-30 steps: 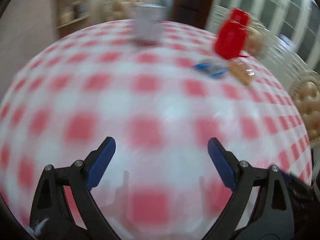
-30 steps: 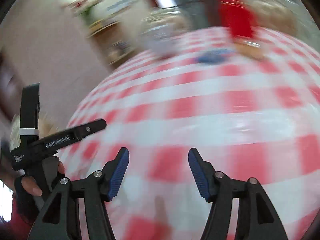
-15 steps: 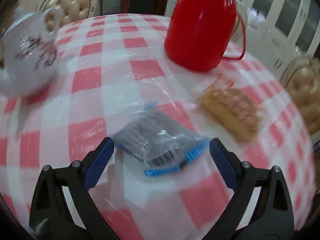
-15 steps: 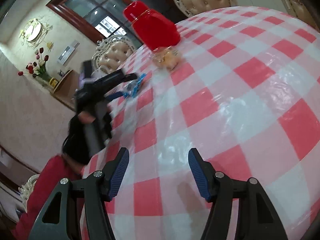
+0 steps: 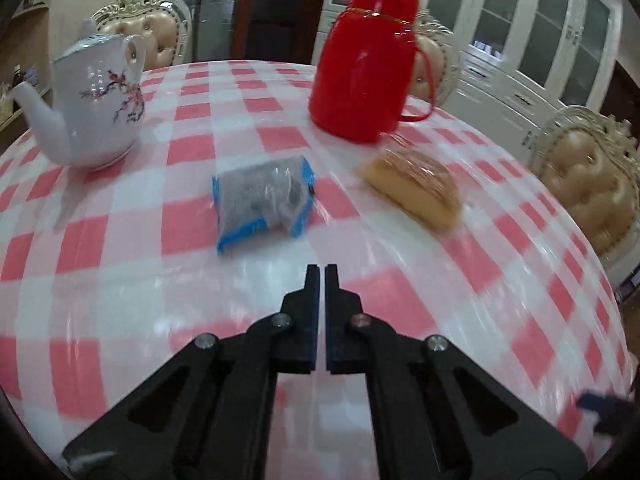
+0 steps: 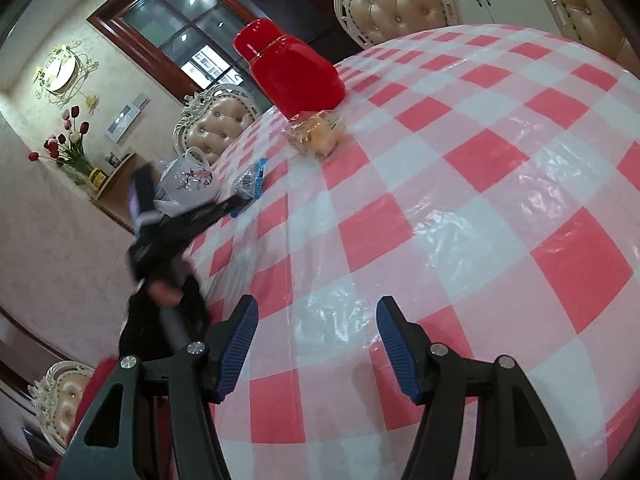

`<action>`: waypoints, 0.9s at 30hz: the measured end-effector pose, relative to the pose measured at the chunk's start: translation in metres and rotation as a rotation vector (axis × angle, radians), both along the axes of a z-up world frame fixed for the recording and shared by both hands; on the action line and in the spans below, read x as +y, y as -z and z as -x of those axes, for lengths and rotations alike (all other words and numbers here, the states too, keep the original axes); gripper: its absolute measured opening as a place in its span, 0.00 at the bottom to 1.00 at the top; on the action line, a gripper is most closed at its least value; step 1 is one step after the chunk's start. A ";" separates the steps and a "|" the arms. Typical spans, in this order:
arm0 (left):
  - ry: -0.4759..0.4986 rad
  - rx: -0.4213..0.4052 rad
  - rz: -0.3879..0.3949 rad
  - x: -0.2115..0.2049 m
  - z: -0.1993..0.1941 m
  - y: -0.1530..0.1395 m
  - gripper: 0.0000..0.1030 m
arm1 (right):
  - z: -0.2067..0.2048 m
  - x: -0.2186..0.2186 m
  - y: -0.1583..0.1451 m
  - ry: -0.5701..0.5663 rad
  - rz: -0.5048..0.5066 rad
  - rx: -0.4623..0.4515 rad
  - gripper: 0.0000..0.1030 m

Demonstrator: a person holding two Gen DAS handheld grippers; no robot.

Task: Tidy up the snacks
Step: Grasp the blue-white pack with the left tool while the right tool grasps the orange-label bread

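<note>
A blue-edged snack packet (image 5: 264,200) lies flat on the red-and-white checked table (image 5: 120,280). To its right is a wrapped bread roll (image 5: 414,186). My left gripper (image 5: 322,268) hovers just short of the packet, its jaws closing until they meet, with nothing between them. My right gripper (image 6: 316,312) stands open over bare cloth, holding nothing. From the right wrist view the bread roll (image 6: 320,136) and the packet (image 6: 250,180) lie far off. There the blurred left gripper (image 6: 224,208) points at the packet.
A red thermos (image 5: 362,64) stands behind the bread, and a white flowered teapot (image 5: 96,100) stands at the back left. Padded chairs (image 5: 592,176) ring the round table. A person's hand and red sleeve show at the left of the right wrist view.
The left gripper's jaws went from wide open to shut. Half a second ago the packet lay close between them; now it lies farther ahead. The right view swung round, then held still.
</note>
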State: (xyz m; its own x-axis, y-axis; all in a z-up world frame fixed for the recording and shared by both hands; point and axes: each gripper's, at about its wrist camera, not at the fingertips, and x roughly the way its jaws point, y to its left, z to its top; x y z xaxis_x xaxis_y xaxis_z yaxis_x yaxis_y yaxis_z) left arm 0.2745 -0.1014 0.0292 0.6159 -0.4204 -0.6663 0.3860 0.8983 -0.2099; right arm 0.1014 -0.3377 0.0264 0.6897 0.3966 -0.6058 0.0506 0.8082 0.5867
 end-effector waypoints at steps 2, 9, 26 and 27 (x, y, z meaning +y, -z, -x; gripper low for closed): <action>-0.008 0.007 0.018 0.009 -0.001 -0.009 0.16 | -0.002 0.000 0.001 -0.002 -0.022 0.003 0.61; -0.208 -0.037 -0.027 0.008 -0.070 -0.032 1.00 | -0.005 0.011 0.002 -0.045 -0.039 0.016 0.61; -0.129 0.005 -0.113 -0.006 -0.044 0.003 0.55 | 0.000 0.004 -0.002 -0.014 -0.012 0.013 0.61; -0.134 -0.014 -0.114 -0.001 -0.024 0.000 0.55 | 0.000 0.004 -0.002 -0.011 0.003 0.013 0.61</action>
State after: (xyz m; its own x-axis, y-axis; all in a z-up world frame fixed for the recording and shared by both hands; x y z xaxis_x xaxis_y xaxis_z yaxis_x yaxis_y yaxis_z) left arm 0.2985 -0.1022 0.0289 0.6710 -0.2560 -0.6959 0.2632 0.9596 -0.0992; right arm 0.1018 -0.3336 0.0283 0.6772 0.4025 -0.6159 0.0493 0.8104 0.5838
